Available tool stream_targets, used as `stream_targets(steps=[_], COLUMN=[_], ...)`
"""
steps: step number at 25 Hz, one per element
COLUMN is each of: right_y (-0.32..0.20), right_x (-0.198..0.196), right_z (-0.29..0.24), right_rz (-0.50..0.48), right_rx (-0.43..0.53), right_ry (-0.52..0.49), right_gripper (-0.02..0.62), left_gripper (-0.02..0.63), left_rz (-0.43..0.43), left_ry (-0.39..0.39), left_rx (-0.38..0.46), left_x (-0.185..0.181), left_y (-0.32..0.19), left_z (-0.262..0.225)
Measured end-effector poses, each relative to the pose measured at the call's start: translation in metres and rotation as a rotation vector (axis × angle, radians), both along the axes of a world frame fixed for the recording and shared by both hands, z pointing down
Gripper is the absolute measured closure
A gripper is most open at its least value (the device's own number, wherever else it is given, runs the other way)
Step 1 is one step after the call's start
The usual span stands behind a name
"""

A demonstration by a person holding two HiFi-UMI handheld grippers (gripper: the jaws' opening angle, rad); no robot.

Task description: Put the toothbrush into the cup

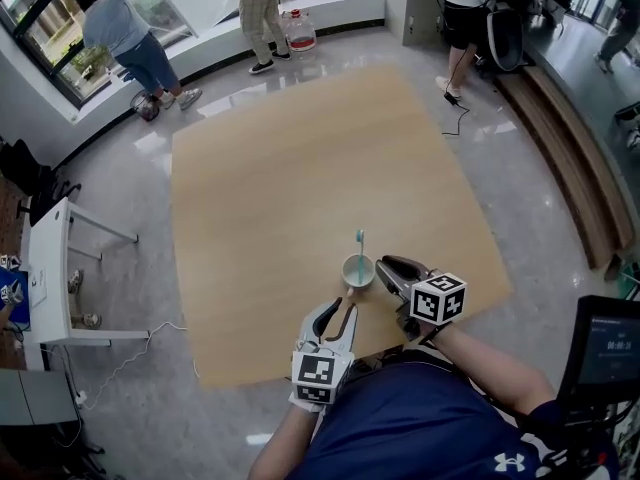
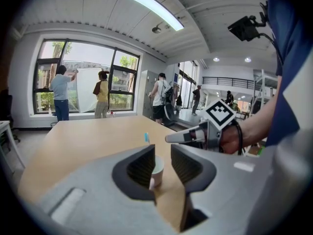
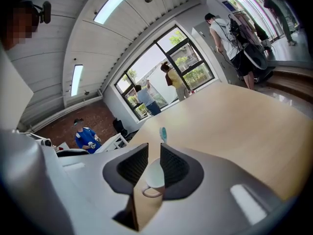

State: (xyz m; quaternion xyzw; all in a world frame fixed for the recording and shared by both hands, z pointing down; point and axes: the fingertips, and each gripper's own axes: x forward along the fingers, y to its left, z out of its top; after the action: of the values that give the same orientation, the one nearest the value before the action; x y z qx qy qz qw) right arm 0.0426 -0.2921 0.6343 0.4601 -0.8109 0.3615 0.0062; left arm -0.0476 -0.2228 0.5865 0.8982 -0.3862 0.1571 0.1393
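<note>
A small white cup (image 1: 358, 270) stands near the front edge of the wooden table (image 1: 300, 158). A toothbrush (image 1: 360, 238) with a teal head stands upright in it. My right gripper (image 1: 386, 266) is just right of the cup, open, with nothing between its jaws. In the right gripper view the cup (image 3: 155, 176) and the brush head (image 3: 163, 133) show through the gap of that gripper (image 3: 154, 153). My left gripper (image 1: 338, 315) is a little nearer than the cup, open and empty. In the left gripper view the cup (image 2: 157, 171) and toothbrush (image 2: 146, 137) lie beyond the left gripper (image 2: 162, 153), with the right gripper (image 2: 169, 139) to their right.
Several people stand at the far windows and beyond the table's far right corner (image 1: 465, 18). A white desk (image 1: 50, 268) stands left of the table and a long wooden bench (image 1: 570, 158) runs along the right. A screen (image 1: 605, 348) is at the lower right.
</note>
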Motion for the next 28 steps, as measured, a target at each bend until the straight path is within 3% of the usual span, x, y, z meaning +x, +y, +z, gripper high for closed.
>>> stream_targets(steps=[7,14,21,28], right_y=[0.021,0.056,0.078,0.089], right_x=[0.024,0.050,0.039,-0.002], right_z=[-0.044,-0.075,-0.098,-0.090], right_rz=[0.064,0.102,0.039,-0.085], right_rx=[0.065,0.124,0.192,0.204], right_ry=[-0.019,0.028,0.079,0.099], right_gripper=[0.518,0.569,0.571,0.570], left_gripper=[0.503,0.508,0.508,0.508], left_rz=[0.068,0.105,0.057,-0.060], left_ry=[0.018,0.034,0.048,0.032], left_rx=[0.001,-0.002,-0.027,-0.019], left_x=[0.029,0.055,0.057,0.012], left_y=[-0.002,0.007,0.015,0.022], left_z=[-0.009,-0.017,-0.031,-0.020])
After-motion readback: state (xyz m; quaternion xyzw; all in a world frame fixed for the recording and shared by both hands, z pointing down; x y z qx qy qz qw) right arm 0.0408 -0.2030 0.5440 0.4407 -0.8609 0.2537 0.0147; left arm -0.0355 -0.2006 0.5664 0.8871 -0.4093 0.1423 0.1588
